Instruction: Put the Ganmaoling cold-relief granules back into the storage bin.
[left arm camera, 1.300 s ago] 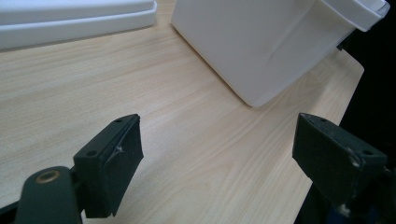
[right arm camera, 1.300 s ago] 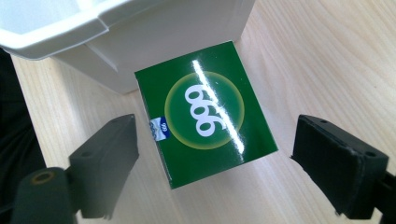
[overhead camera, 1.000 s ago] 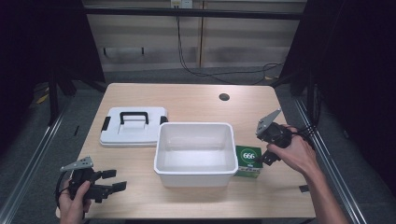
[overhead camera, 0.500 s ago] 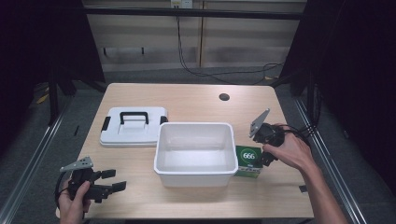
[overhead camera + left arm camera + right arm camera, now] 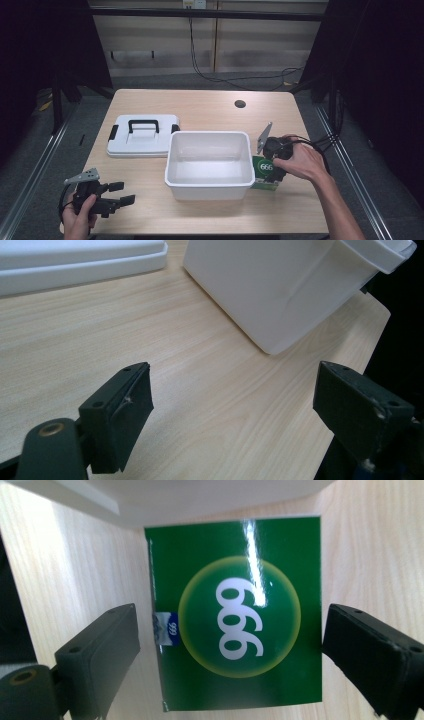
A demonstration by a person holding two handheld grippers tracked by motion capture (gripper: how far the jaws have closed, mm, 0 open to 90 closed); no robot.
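High view: right gripper (image 5: 273, 169) has moved in from table's right edge, now over green 999 box (image 5: 263, 176) lying flat just beside white bin (image 5: 208, 185). Jaws wide, straddling box, not touching. Grasp looks imminent. Left gripper (image 5: 116, 198) idle, jaws wide, at near-left table corner.

Left tool (image 5: 119, 193): black two-jaw body, grey three-cornered plate on top, brass-coloured pivot rivet.
Right tool (image 5: 230, 655): black, blocky jaws with small screw holes; black cable trailing behind.
Arms: bare, no sleeves visible.
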